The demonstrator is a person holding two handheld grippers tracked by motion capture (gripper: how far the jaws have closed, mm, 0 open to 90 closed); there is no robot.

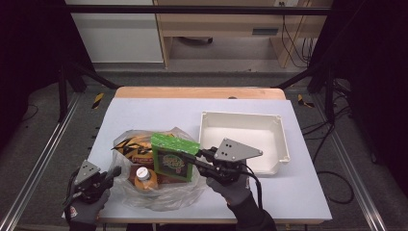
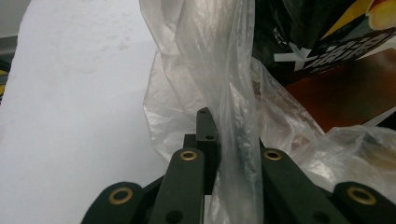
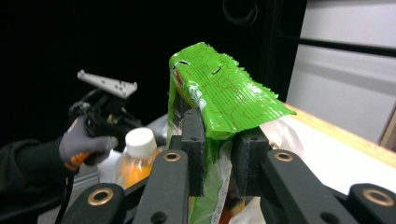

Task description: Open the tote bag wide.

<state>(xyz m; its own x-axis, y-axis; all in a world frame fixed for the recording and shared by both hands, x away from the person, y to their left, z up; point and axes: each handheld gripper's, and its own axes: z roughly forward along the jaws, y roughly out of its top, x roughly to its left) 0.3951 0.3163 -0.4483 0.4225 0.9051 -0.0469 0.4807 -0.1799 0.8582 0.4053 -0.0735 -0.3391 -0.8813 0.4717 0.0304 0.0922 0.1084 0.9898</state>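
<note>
Left hand-held gripper (image 2: 224, 140) pinches the plastic bag (image 2: 215, 70); right hand-held gripper (image 3: 219, 140) clamps the green packet (image 3: 219, 93)

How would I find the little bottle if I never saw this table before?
Start at the clear plastic bag on the table's near left, beside the white tray. Inside it, at the front, next to the green packet the right gripper holds, stands the bottle. It alone has orange contents and a round white cap.
</note>
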